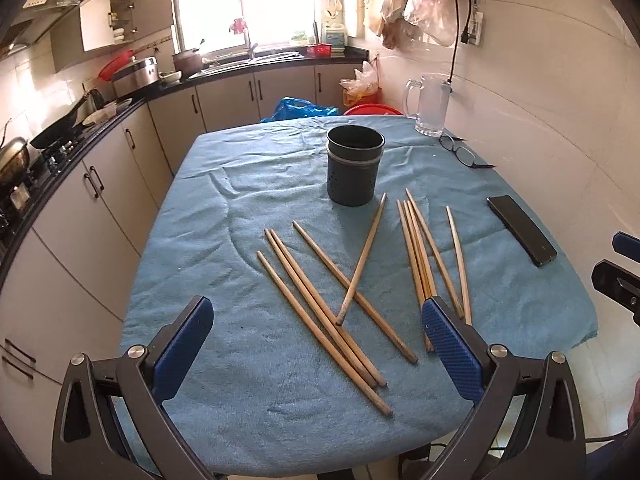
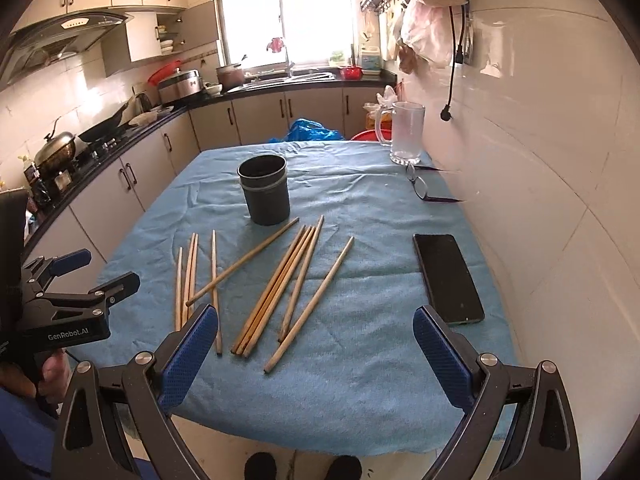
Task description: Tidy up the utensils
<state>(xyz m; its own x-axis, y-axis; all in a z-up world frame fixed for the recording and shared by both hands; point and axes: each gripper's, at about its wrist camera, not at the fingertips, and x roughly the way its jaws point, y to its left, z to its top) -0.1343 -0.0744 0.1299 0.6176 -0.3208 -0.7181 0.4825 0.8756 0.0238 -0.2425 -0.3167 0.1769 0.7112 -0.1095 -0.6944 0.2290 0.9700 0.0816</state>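
Both grippers spread and empty; chopsticks (image 1: 320,300) lie loose on blue cloth (image 1: 200,240) before the holder (image 1: 354,168), long axes roughly fore-aft, seemingly nearer left gripper (image 1: 316,340) than right gripper (image 2: 316,344).

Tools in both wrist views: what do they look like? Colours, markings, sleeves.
Left tool and right tool match: black skeletal frames with triangular cutouts, silver pivot bolts, and blue textured pads on the fingers. Seen from the right wrist view, the left tool's side reads "GenRobot.AI" in white. A blue sleeve shows below it.
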